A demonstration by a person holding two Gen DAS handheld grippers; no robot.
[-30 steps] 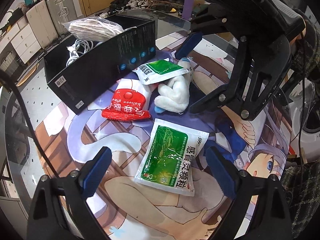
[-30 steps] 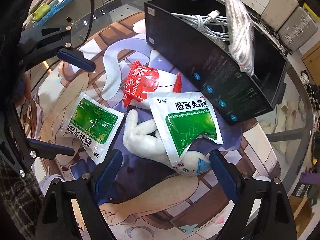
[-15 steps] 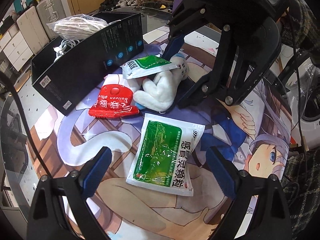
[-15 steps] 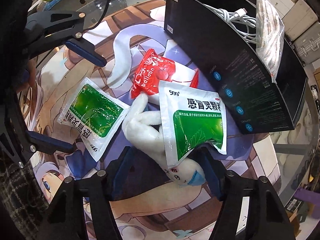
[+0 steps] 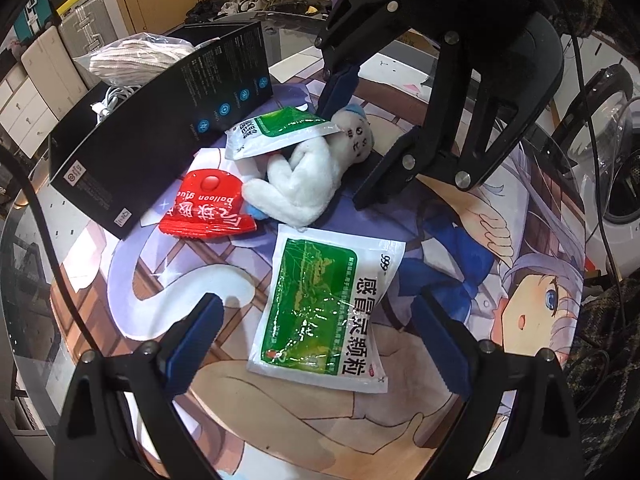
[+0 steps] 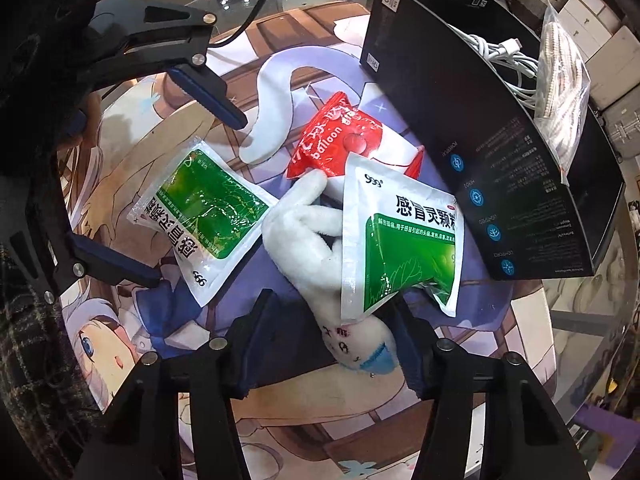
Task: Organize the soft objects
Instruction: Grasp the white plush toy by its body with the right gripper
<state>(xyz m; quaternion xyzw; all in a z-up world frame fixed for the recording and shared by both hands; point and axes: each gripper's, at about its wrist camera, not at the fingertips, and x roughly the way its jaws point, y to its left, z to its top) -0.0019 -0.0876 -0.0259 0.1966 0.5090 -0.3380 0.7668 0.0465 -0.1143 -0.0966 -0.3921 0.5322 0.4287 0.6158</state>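
Right wrist view first: the right gripper (image 6: 328, 336) points down over the white plush toy (image 6: 308, 240), its jaws closing around the toy's head, which lies between them. One finger is against the head on the far side; the other seems not yet to press, so I judge the grip unfinished. A green sachet (image 6: 404, 248) lies across the toy's body, one corner reaching down beside the head. To do this well, the jaws should take the head only, clear of that corner, and lift slowly so the sachet slides off instead of riding along.

From the left wrist view, the left gripper (image 5: 316, 340) hangs wide open and empty over a second green sachet (image 5: 324, 312), not touching it. A red balloon packet (image 5: 208, 210) lies just beside the toy's legs, all on the printed mat (image 5: 460, 240).

Beyond them stands the black box (image 6: 500, 184). It holds a coiled white cable (image 6: 504, 56) and a clear bag of cream-coloured cord (image 6: 564, 64), which sticks up above the rim.
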